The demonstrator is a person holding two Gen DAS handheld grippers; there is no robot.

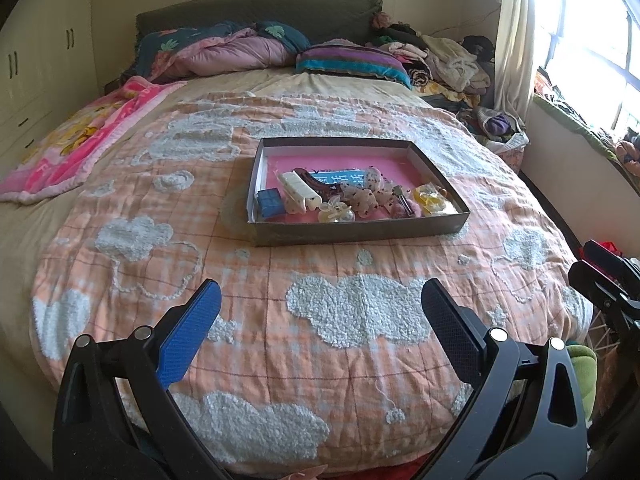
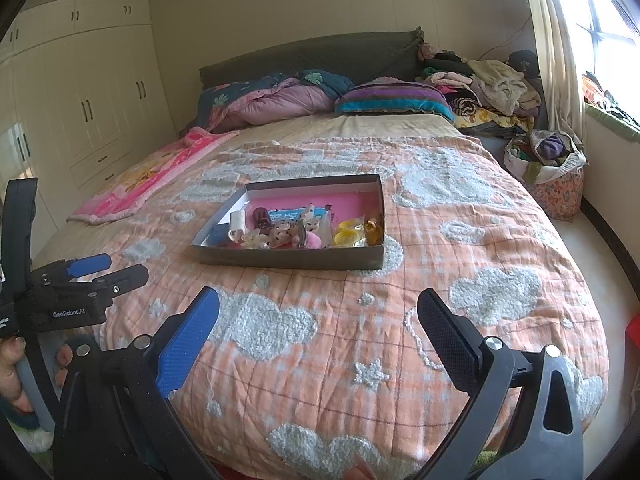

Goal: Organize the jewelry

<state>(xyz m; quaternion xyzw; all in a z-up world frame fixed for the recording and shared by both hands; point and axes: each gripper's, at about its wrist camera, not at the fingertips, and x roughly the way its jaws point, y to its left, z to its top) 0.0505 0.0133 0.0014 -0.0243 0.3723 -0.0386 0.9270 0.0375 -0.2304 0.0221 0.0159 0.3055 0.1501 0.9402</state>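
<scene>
Jaws spread wide on both grippers, nothing between them: the left gripper (image 1: 320, 312) and the right gripper (image 2: 318, 320) hang over the near end of the bed (image 1: 120, 200), side by side, both pointing toward the middle of the quilt. A hand (image 2: 16, 364) shows at the edge of the right view, wrapped round the left tool's handle.

Well ahead of them, on the peach quilt with its woolly clouds (image 1: 360, 312), sits a shallow grey box (image 1: 360, 232) with a pink floor. All the jewelry and hair things I can make out lie inside it, bunched along the near wall: a small blue case (image 1: 269, 200), a white clip (image 1: 300, 192), a dark maroon clip (image 1: 320, 188), pale spotted bows (image 1: 368, 196), a clear flower piece (image 1: 338, 212), something fluffy and pink (image 1: 402, 210), and yellow pieces in a clear wrapper (image 1: 430, 200) at the right-hand corner. The far half of the pink floor is bare apart from a blue printed card (image 1: 344, 178).

Nothing loose lies on the quilt around the box, as far as I can see. That fits two readings: the pieces are gathered in and the job is near done, or this heap is what is yet to be sorted out. They overlap in a jumble, not in rows, so I lean toward sorting left to do, but the pictures do not settle it.
</scene>
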